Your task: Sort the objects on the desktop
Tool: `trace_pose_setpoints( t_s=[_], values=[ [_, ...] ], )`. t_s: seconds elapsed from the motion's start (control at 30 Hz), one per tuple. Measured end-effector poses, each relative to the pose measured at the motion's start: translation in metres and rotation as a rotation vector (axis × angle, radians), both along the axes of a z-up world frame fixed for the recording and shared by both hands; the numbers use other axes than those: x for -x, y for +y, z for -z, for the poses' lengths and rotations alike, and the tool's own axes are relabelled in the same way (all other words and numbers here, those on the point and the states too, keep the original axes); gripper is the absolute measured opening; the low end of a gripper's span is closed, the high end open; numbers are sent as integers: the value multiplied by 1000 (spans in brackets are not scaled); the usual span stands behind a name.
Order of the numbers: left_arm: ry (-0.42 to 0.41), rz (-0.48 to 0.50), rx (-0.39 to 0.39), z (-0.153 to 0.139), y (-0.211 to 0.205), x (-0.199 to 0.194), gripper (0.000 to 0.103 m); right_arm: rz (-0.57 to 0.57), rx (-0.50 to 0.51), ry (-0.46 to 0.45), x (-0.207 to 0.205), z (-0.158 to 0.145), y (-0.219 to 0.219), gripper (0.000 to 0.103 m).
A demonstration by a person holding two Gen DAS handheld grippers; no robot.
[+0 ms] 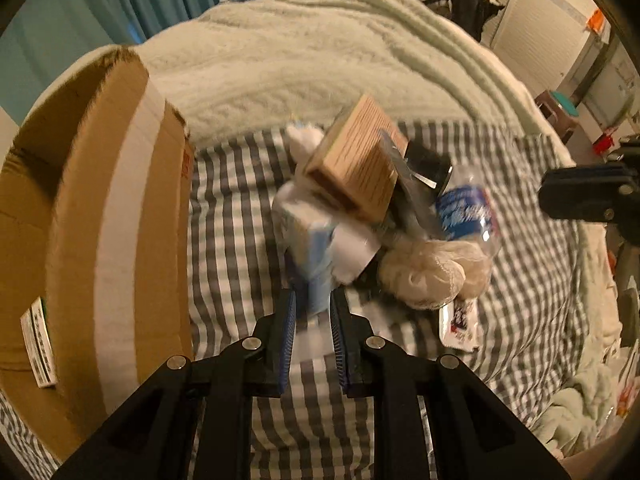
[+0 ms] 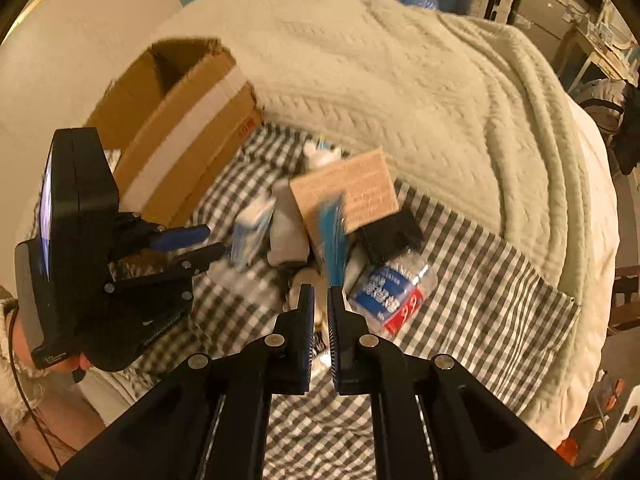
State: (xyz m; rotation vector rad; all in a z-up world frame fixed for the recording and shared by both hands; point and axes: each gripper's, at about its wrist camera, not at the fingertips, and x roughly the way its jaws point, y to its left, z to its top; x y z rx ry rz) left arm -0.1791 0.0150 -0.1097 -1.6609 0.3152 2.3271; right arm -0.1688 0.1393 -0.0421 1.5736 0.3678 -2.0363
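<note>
A pile of objects lies on a grey checked cloth [image 1: 240,248]: a tan wooden box [image 1: 356,164], a crushed plastic bottle with a blue label [image 1: 464,208], a cream mesh ball [image 1: 432,272] and white packs. My left gripper [image 1: 313,300] is shut on a white and blue box [image 1: 308,248], blurred by motion. It also shows in the right wrist view [image 2: 252,232], with the left gripper [image 2: 208,244] at the left. My right gripper [image 2: 319,300] is shut on a thin blue object [image 2: 334,236], blurred, above the pile. The bottle [image 2: 390,292] lies just right of it.
An open cardboard box [image 1: 100,216] stands at the left on the cloth, with a small white pack [image 1: 38,344] inside; it also shows in the right wrist view [image 2: 180,128]. A pale green knitted blanket [image 1: 320,52] covers the bed behind. Room clutter lies beyond.
</note>
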Motion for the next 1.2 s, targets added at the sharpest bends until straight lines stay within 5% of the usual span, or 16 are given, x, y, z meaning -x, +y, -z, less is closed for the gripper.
trace_pose_setpoints(
  t_s=[0.13,0.17,0.2,0.3,0.6,0.93,1.2],
  values=[
    [-1,-17,32,15,-6,4,21,-5,-8,-8,2,10,0,9],
    [-10,-20,28,19,-6,7,22,-2,-9,-10,3,12,1,18],
    [-18,-25,20,22,-7,9,29,0,-8,-10,5,15,1,34],
    [-13,-50,-24,28,-6,12,61,20,11,-18,11,24,2,54],
    [-13,-46,4,59,9,30,63,10,-28,-107,24,79,-22,56],
    [-18,-32,-45,61,-11,33,63,30,-112,-47,37,94,-27,56],
    [-4,-86,-81,49,-34,35,63,118,-139,6,49,84,-2,31]
  ],
)
